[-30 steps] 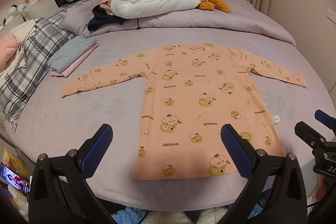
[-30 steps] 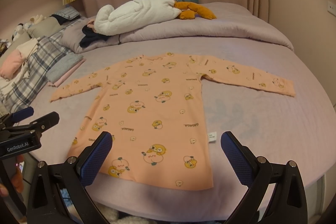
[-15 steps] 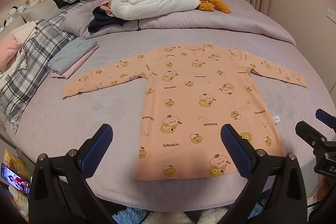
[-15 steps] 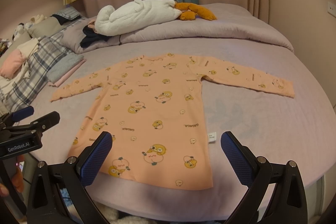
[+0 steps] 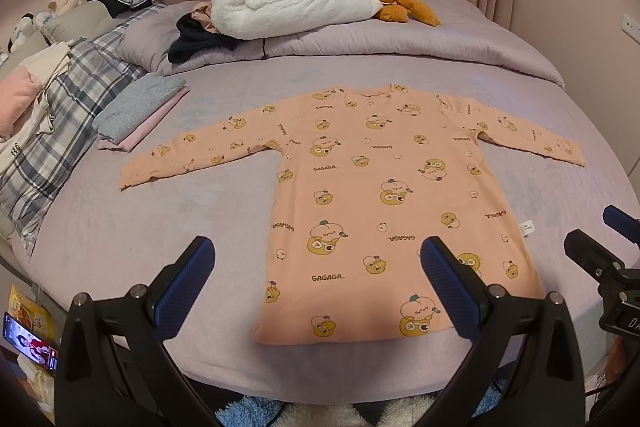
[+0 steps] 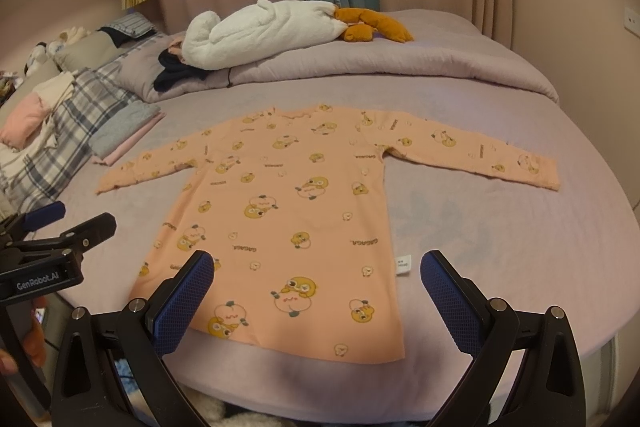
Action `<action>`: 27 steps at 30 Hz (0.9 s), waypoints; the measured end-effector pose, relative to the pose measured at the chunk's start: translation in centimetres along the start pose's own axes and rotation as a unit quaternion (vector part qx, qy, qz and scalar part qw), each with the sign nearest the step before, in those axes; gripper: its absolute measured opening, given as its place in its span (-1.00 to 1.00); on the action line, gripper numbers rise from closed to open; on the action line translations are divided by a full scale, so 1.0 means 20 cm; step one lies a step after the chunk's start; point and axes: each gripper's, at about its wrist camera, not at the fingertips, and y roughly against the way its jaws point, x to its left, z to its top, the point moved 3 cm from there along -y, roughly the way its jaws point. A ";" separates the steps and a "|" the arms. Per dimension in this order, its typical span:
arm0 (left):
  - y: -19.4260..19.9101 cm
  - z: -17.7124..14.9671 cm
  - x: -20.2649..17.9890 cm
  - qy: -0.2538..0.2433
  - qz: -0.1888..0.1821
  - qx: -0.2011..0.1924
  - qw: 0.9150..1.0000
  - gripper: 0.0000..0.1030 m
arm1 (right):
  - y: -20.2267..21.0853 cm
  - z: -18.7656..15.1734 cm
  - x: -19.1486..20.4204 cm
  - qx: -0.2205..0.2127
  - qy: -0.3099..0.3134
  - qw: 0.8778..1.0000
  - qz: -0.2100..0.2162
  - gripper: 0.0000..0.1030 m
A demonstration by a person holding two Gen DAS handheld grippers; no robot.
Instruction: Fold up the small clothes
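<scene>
Both claws, left claw (image 5: 316, 269) and right claw (image 6: 316, 279), hover spread over the flat shirt (image 5: 384, 187), folded clothes (image 5: 140, 111) nearby.

**Bed and its load**

A bed (image 5: 120, 227) in a lilac sheet carries a peach shirt (image 5: 384, 195) spread flat, sleeves out. Left of it lies a folded grey-and-pink stack (image 5: 140, 111), beside a plaid blanket (image 5: 72, 107). At the far side a rolled quilt (image 5: 400, 47) bears a white plush (image 5: 288, 3) and dark clothes (image 5: 196, 41).
</scene>
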 end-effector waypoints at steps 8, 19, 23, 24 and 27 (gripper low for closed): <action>0.00 0.00 0.01 0.001 -0.001 0.002 1.000 1.00 | 0.00 0.00 0.00 0.000 0.001 1.000 -0.001 0.98; -0.03 -0.01 0.00 0.001 -0.005 0.002 1.000 1.00 | 0.01 0.01 0.00 0.001 0.000 1.000 0.000 0.98; -0.10 -0.02 0.01 0.021 -0.039 0.013 0.999 1.00 | -0.03 0.00 -0.04 0.010 -0.020 1.000 0.021 0.98; -0.12 -0.02 0.02 0.028 -0.052 0.020 0.998 1.00 | -0.04 -0.01 -0.05 0.012 -0.026 0.999 0.030 0.98; -0.25 -0.05 0.02 0.054 -0.092 0.051 0.993 0.99 | -0.12 -0.03 -0.13 0.029 -0.068 0.996 0.056 0.98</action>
